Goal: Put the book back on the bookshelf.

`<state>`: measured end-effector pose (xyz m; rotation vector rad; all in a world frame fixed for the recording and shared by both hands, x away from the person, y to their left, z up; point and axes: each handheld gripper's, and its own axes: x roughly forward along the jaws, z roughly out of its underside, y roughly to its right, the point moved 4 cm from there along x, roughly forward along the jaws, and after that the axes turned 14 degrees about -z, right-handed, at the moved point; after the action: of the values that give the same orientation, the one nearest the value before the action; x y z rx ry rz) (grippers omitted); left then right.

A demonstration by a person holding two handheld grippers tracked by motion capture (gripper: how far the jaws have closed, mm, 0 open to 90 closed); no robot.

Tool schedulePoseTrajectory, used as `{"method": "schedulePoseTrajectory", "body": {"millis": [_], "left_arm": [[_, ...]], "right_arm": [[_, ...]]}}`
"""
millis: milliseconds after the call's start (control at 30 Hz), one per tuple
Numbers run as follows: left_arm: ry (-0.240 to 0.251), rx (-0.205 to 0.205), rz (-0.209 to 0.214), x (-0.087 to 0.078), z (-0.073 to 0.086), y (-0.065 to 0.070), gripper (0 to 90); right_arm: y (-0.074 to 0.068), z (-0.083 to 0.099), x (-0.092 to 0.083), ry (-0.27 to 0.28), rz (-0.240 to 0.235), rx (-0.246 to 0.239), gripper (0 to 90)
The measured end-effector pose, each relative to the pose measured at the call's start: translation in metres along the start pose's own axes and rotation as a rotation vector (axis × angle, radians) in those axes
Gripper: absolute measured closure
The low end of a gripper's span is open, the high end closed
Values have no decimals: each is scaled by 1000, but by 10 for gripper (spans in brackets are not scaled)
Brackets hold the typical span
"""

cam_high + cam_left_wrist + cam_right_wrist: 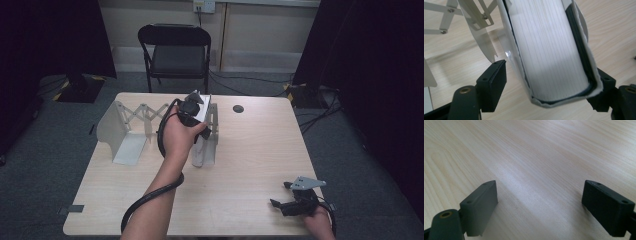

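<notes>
A thick book with white pages and a soft grey cover stands between the jaws of my left gripper. The right jaw touches the cover. The left jaw stands a small gap off it, so the gripper is open around the book. From above, the left gripper is over the book, which stands upright at the right end of a white metal expanding book rack. My right gripper rests open near the table's front right corner, with bare wood between its jaws.
The rack's scissor links and a pointed metal divider lie just left of the book. A black folding chair stands behind the table. A dark round cable hole is at the table's far edge.
</notes>
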<state>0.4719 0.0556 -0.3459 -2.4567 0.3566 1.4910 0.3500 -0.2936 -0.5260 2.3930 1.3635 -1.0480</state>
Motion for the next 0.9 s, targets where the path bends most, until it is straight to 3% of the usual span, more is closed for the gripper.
{"method": "schedulePoseTrajectory", "body": {"millis": [500,733,900], "left_arm": [[5,19,45,-3,12,2,256],[21,65,52,-3,17,4,232],[35,58,73,-3,21,3,228]], "right_arm": [[0,0,0,1,0,2,126],[0,0,0,0,1,2,126],[0,0,0,0,1,3,126]]}}
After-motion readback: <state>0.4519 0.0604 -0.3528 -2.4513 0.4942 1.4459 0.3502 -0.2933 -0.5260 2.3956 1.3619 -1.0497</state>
